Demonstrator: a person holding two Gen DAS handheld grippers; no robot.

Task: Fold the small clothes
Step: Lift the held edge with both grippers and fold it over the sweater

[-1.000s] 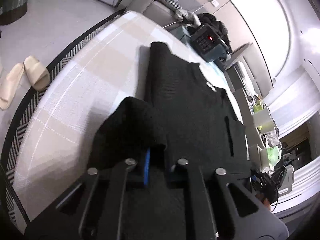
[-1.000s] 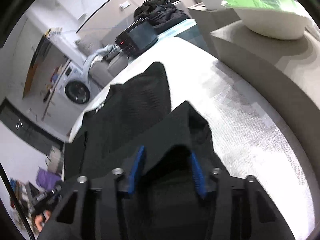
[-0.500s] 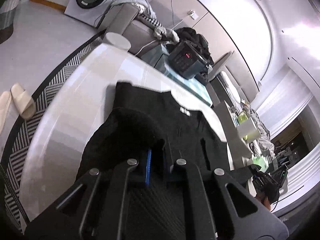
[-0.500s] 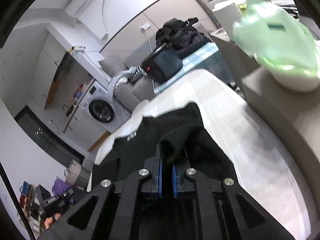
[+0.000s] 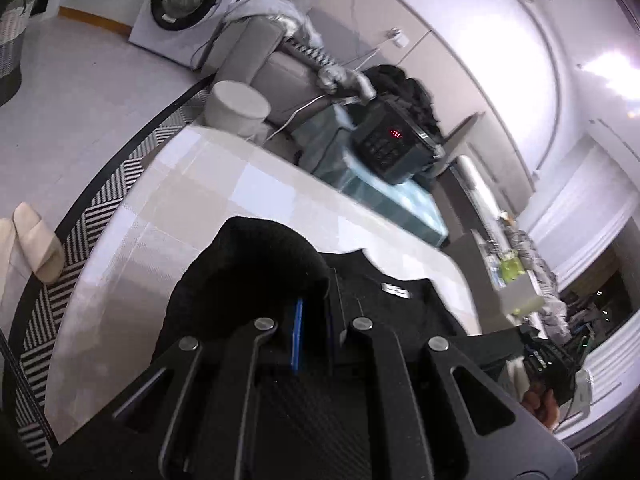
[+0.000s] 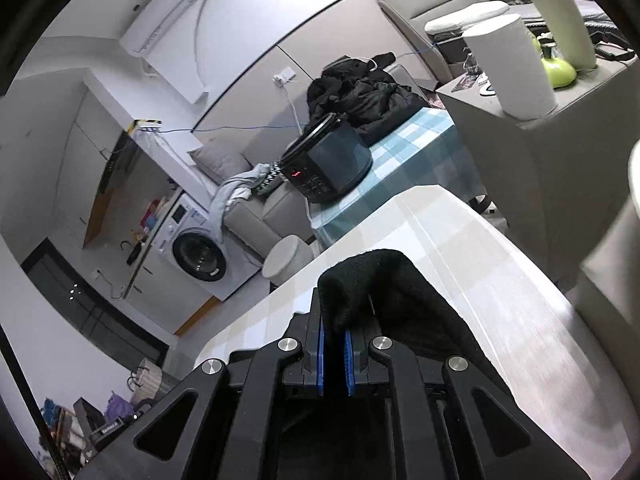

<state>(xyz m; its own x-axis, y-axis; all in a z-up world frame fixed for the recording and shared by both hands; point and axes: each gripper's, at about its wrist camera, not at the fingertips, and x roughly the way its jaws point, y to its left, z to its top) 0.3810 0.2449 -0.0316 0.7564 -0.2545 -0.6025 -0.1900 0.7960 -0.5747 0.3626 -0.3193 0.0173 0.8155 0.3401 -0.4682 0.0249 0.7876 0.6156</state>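
Left tongs: your left tongs (image 5: 314,334) are pinching a bunched fold of the black garment (image 5: 256,264), blue pads almost together, the cloth humping up over the fingertips.
Right tongs: your right tongs (image 6: 334,344) are clamping another fold of the black garment (image 6: 380,288), which is arching over the tips and draping down to the right.
Garment: it is lying partly on the pale checked table (image 5: 192,200), with its white label (image 5: 395,290) showing beyond the left tongs.
Background: a black cooker (image 6: 326,172) is sitting on a blue-checked cloth, and a washing machine (image 6: 200,258) is standing behind.
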